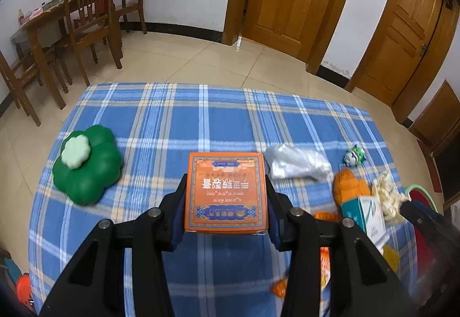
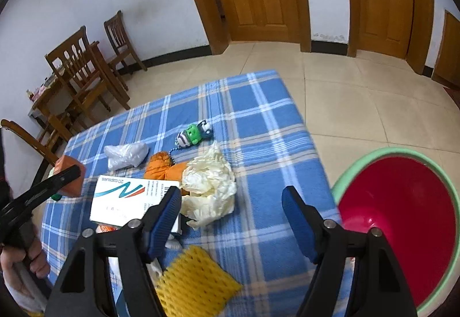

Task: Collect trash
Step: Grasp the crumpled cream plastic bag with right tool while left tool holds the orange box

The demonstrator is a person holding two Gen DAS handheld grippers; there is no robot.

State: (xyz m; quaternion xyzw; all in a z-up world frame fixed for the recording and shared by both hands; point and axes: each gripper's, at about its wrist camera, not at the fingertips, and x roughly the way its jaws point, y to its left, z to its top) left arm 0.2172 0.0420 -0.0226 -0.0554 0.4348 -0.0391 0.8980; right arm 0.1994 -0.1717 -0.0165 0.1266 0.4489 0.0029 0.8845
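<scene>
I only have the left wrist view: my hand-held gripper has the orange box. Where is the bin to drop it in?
Observer: A red basin with a green rim sits just off the table's right edge, beside the blue plaid cloth.
Operator: Is the right hand-held gripper carrying anything?
Observer: No. The right hand-held gripper is open, with nothing between its blue pads, above bare cloth next to the crumpled cream paper.
Operator: Any trash near me that I'm missing?
Observer: A yellow foam net lies at the near edge, and a white capsule box lies flat beside the paper.
Operator: Is my orange box really lifted?
Observer: The orange box shows in the left hand-held gripper, at the table's left edge.
</scene>
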